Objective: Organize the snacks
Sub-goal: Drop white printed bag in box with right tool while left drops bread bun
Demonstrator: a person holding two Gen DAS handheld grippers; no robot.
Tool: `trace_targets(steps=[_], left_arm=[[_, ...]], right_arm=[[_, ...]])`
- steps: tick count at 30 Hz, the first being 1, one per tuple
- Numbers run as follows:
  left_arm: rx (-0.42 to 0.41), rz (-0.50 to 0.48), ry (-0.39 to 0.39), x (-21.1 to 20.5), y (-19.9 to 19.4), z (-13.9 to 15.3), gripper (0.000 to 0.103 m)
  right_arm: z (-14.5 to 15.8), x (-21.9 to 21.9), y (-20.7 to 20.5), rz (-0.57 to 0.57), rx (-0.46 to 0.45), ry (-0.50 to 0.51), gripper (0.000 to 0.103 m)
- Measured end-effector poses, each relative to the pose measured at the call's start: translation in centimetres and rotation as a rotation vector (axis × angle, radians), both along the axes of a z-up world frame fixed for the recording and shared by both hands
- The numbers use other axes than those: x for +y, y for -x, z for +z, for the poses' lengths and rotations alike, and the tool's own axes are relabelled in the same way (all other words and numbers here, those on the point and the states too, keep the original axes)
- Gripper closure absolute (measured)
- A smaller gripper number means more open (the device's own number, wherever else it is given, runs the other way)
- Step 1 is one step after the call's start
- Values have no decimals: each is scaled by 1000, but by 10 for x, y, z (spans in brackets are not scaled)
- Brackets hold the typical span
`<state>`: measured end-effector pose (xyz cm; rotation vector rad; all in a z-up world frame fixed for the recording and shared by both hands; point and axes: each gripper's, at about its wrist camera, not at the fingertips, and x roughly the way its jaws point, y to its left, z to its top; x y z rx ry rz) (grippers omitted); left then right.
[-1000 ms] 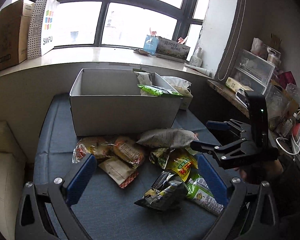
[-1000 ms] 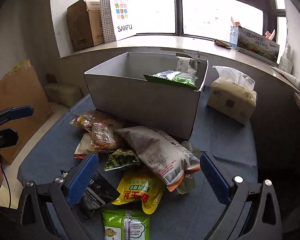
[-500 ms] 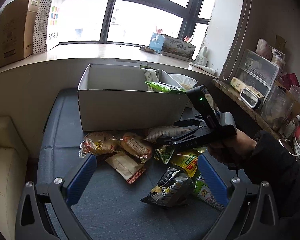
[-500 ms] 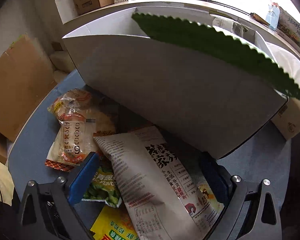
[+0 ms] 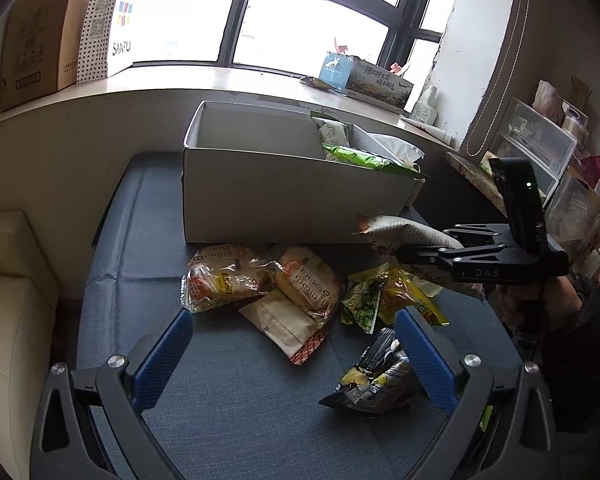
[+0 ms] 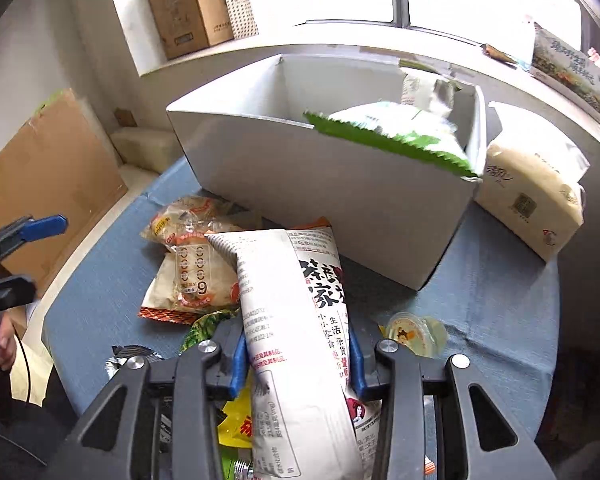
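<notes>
Left wrist view: the left gripper (image 5: 294, 354) hangs spread wide over the blue cushion's (image 5: 228, 408) near edge; right wrist view: the right gripper (image 6: 296, 354) is clamped on the white snack bag (image 6: 296, 312) before the white box (image 6: 340, 208); best lift it clear of the front wall, then release inside.

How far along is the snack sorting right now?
Early. Two packets, one green, sit in the white box. The right gripper is shut on a large white bag. The left gripper is open, and a pile of packets remains on the blue cushion.
</notes>
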<state>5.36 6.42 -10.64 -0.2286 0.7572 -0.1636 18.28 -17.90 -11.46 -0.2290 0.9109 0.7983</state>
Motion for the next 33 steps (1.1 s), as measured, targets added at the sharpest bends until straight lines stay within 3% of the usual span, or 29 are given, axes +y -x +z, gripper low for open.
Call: trace_targets(steps=[3, 8, 14, 17, 19, 23, 28, 33], left_arm=[[54, 30, -21, 14, -22, -20, 0], [123, 17, -80, 25, -65, -48, 0], [206, -10, -249, 13, -108, -73, 1], [208, -31, -216, 15, -120, -79, 2], [228, -29, -168, 19, -125, -83, 13], [205, -32, -170, 20, -118, -81, 23], [148, -9, -143, 28, -91, -66, 24], [24, 29, -98, 33, -47, -27, 24]], right_arm=[[19, -24, 10, -35, 4, -106, 61], [38, -49, 43, -68, -29, -192, 61], [45, -68, 74, -100, -43, -255, 61], [42, -71, 81, -107, -49, -258, 61], [39, -72, 83, -121, -48, -241, 61], [35, -70, 86, -117, -37, -246, 61], [31, -64, 89, -106, -32, -248, 61], [24, -53, 90, -97, -19, -243, 61]])
